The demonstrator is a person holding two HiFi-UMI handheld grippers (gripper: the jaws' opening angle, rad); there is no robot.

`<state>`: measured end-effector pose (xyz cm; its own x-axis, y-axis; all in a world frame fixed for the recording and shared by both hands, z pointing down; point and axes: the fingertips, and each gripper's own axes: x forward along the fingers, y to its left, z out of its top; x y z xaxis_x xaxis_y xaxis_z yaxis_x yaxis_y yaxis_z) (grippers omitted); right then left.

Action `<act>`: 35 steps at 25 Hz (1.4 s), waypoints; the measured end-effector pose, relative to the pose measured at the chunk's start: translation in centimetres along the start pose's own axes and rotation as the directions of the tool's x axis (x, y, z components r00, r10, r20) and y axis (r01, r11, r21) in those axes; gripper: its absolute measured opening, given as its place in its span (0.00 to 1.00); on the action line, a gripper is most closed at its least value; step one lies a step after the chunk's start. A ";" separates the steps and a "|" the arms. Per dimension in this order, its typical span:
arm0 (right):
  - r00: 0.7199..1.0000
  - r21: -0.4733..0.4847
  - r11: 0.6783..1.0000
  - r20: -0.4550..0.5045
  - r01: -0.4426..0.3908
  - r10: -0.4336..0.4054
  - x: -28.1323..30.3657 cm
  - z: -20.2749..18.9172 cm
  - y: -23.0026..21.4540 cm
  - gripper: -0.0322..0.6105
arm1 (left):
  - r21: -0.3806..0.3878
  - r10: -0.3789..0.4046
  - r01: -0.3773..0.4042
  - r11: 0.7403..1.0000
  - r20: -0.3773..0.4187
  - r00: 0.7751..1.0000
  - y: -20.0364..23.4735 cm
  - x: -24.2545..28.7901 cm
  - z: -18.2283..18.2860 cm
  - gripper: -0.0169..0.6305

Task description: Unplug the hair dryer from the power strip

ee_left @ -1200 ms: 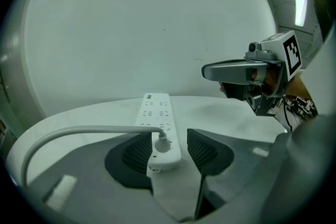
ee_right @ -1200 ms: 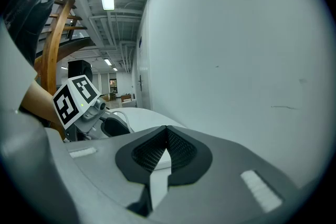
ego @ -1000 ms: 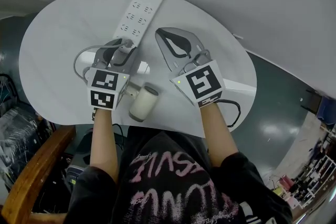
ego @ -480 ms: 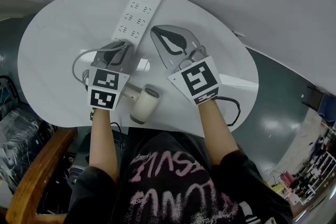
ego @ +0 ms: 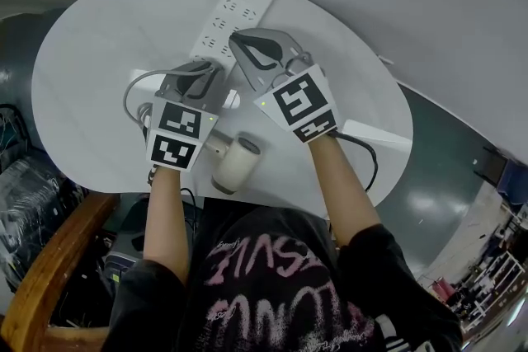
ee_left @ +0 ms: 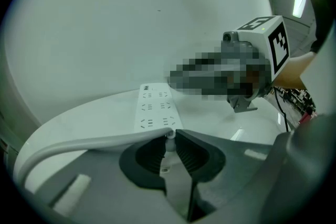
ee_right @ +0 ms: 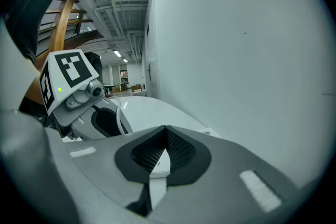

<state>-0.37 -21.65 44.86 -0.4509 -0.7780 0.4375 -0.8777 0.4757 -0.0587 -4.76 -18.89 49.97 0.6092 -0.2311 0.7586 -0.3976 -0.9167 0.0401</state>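
At one power strip (ego: pixel 235 8), left gripper (ee_left: pixel 169 136) pinches one cord (ee_left: pixel 79 141) beside right gripper (ee_right: pixel 166 132).

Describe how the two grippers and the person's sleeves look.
Both the left gripper and right gripper have grey bodies, black ribbed jaw pads and a white cube with black square markers. The person wears a black shirt with pink print, sleeves ending near the elbows.

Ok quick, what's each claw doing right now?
Left claw: closed on the white plug at the power strip.
Right claw: closed, apparently empty, tips over the power strip.
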 end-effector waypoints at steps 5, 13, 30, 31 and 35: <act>0.997 -0.018 1.000 -0.072 -0.018 0.017 1.9 -1.7 0.4 0.08 | 0.009 -0.005 0.005 1.000 -0.008 1.000 -0.1 0.0 0.1 0.13; 0.979 -0.049 0.997 -0.197 -0.058 0.048 3.7 -5.1 1.4 0.08 | 0.025 -0.010 0.010 1.000 -0.004 1.000 -0.1 0.2 0.1 0.12; 0.961 -0.070 0.995 -0.271 -0.070 0.049 4.0 -5.6 1.6 0.08 | 0.024 -0.003 0.004 1.000 -0.013 1.000 -0.1 0.0 0.0 0.10; 0.960 -0.074 0.995 -0.276 -0.069 0.046 4.0 -5.6 1.6 0.08 | 0.034 0.001 0.000 0.999 -0.014 1.000 -0.1 -0.1 0.0 0.10; 0.958 -0.086 0.994 -0.283 -0.066 0.039 4.0 -5.6 1.6 0.08 | 0.077 0.002 0.000 0.997 -0.024 1.000 -0.3 -0.1 0.1 0.10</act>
<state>-2.69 -21.71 51.58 -0.4205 -0.6109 0.6708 -0.8287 0.5596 -0.0099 -4.59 -18.60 49.82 0.5916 -0.2249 0.7743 -0.3434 -0.9391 -0.0104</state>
